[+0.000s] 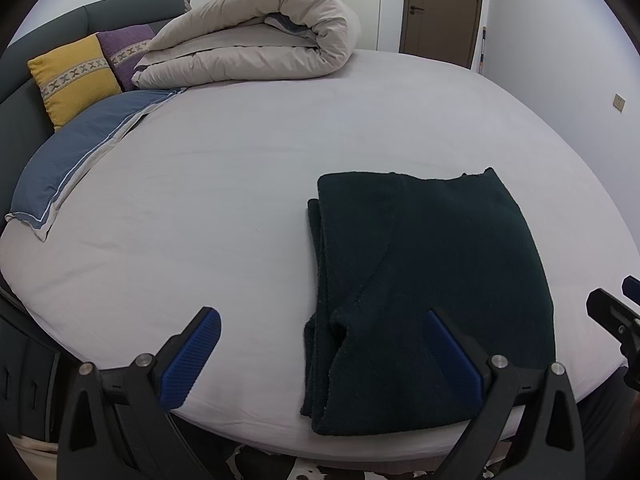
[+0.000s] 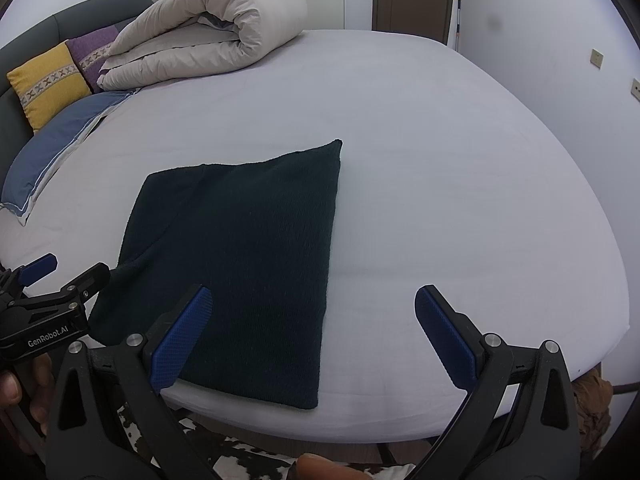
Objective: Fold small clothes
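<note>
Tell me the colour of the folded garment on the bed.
The folded garment is very dark green, nearly black; the right wrist view shows it best.

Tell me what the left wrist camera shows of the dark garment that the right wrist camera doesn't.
Only the left wrist view shows the dark folded garment's stacked layers along its left edge. Only the right wrist view shows its clean right edge and the bare sheet beyond. Both show it lying near the bed's front edge, with the left gripper and right gripper open, holding nothing.
</note>
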`<state>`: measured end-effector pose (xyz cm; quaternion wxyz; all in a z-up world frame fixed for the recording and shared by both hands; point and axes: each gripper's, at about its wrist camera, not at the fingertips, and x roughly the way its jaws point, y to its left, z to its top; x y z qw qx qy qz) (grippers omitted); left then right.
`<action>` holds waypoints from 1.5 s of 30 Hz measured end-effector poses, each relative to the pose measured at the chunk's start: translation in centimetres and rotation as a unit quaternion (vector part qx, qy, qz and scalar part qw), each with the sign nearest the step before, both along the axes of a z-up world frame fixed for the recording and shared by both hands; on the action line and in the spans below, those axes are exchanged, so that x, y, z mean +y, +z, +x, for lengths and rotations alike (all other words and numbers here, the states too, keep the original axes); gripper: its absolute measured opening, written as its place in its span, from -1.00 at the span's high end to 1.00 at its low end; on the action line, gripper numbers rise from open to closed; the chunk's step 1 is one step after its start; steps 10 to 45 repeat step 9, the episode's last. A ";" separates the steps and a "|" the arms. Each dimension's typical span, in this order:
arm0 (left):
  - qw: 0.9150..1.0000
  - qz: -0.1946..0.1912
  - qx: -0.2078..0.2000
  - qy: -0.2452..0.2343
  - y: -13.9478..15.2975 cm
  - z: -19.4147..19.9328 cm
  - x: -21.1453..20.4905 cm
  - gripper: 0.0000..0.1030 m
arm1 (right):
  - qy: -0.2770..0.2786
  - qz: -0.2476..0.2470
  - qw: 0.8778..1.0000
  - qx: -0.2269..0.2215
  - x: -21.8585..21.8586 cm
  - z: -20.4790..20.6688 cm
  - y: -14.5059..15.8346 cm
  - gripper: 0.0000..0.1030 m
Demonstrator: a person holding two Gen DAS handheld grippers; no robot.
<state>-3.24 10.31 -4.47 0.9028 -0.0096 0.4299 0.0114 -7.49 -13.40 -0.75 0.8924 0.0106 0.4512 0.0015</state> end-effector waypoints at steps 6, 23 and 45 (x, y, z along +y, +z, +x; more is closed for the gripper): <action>1.000 -0.003 0.000 -0.001 -0.1 -0.2 0.1 -1.00 | 0.003 0.001 1.000 0.004 0.1 -0.1 -0.1 -1.00; 1.000 -0.001 0.000 -0.001 -0.2 -0.2 0.2 -1.00 | 0.004 0.002 1.000 0.004 0.2 -0.3 -0.2 -1.00; 1.000 -0.001 0.000 -0.001 -0.2 -0.2 0.2 -1.00 | 0.004 0.002 1.000 0.004 0.2 -0.3 -0.2 -1.00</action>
